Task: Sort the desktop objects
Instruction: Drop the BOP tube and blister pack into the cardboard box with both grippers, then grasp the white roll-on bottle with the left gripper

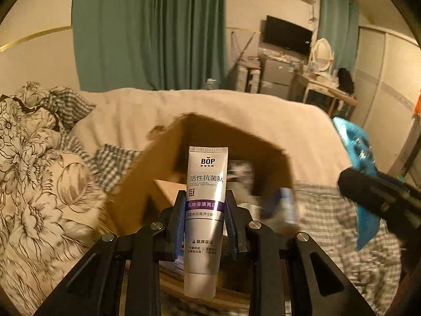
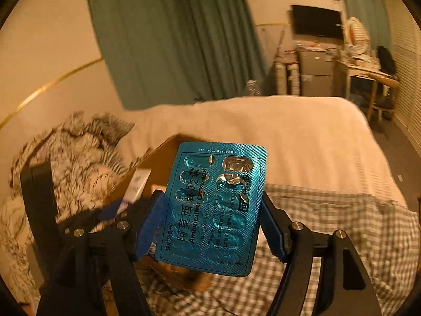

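My left gripper (image 1: pixel 205 202) is shut on a white toothpaste tube (image 1: pixel 204 218) with a purple band, held upright above an open cardboard box (image 1: pixel 147 173). My right gripper (image 2: pixel 210 205) is shut on a blue blister pack of capsules (image 2: pixel 213 210), held up flat to the camera above the bed. The blister pack (image 1: pixel 352 144) and the right gripper also show at the right in the left wrist view. The left gripper and the toothpaste tube (image 2: pixel 138 184) show at the left in the right wrist view, over the box (image 2: pixel 160 163).
The box sits on a bed with a cream blanket (image 1: pixel 236 115) and a checked sheet (image 2: pixel 329 223). Blurred items (image 1: pixel 284 205) lie in the box. A floral duvet (image 1: pixel 39 171) is heaped at the left. Green curtains, a dresser and a table stand behind.
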Available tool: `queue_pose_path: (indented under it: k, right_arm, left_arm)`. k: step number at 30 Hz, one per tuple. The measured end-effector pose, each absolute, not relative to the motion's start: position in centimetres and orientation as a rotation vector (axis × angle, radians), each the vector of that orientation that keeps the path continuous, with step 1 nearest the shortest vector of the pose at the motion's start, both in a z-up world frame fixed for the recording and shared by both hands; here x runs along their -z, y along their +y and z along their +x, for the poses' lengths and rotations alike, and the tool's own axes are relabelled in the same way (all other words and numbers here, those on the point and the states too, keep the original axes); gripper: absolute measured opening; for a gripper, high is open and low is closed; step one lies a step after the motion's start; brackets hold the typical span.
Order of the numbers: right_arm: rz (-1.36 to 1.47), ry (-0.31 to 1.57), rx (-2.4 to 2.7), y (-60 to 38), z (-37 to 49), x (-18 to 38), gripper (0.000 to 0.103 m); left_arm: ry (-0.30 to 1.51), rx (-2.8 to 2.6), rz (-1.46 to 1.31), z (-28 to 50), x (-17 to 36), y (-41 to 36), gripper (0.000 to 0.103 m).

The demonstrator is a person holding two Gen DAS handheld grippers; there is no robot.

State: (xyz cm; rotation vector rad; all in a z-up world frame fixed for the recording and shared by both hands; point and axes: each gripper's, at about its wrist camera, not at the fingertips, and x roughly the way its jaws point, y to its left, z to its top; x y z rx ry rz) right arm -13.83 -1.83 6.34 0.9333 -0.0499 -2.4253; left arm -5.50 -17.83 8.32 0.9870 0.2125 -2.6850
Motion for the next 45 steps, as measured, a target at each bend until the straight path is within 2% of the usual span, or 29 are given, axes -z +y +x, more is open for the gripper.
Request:
queue_pose_path:
  k: [4,6,7,8,9,10,18,22,24,28,32,36,43,45]
  right_arm:
    - [0.983,-0.045,2.415,-5.2,-16.1,-2.4,0.070]
    - [0.958,-0.085,2.416,-5.5,-17.0,-1.7,0.072]
    - [0.951,-0.106,2.428,-5.3,-17.6,-1.4,0.082]
    - [0.948,-0.108,2.455,-5.1,-17.7,-1.3,0.094]
    - [0.942,-0.101,2.484,-4.7,-17.9,-1.5,0.095]
    - [0.933,-0.082,2.517,-4.4,-18.1,-1.7,0.095]
    - [0.922,-0.037,2.630,1.8,-16.3,-4.7,0.095]
    - [0.913,0.141,2.672,5.4,-13.4,-7.4,0.095]
    - [0.902,0.211,2.692,7.3,-11.9,-8.7,0.095]
    - [0.863,0.256,2.763,11.7,-9.6,-9.7,0.096]
    - [0.858,0.170,2.806,16.7,-9.0,-8.0,0.096]
    - [0.952,0.010,2.749,20.7,-10.3,-4.4,0.096]
    - [1.017,0.009,2.685,22.6,-13.6,1.5,0.096]
    - [1.016,0.032,2.666,22.2,-14.6,3.2,0.096]
  left_arm:
    - [0.238,2.699,1.002,-6.9,-6.8,-20.1,0.027]
    - [0.191,2.753,1.032,-7.3,-6.2,-20.2,0.034]
    - [0.154,2.797,1.044,-7.6,-5.7,-19.9,0.041]
    - [0.090,2.823,1.043,-7.9,-5.5,-19.5,0.067]
    - [0.023,2.793,1.019,-8.0,-5.3,-19.2,0.090]
    - [0.001,2.774,0.993,-8.0,-5.1,-19.2,0.093]
    - [0.001,2.819,0.893,-6.6,-7.7,-16.3,0.094]
    - [-0.036,2.880,0.867,-4.5,-10.9,-12.7,0.095]
    - [-0.026,2.902,0.854,-3.8,-12.0,-11.0,0.099]
    - [0.035,2.945,0.849,-2.5,-12.4,-7.3,0.103]
    - [0.052,2.948,0.938,-2.8,-10.2,-3.0,0.103]
    - [-0.022,2.933,1.011,-4.2,-6.9,0.4,0.103]
    - [-0.012,2.902,1.128,-9.1,0.6,2.2,0.103]
    - [-0.166,2.859,1.063,-10.4,2.4,3.1,0.103]
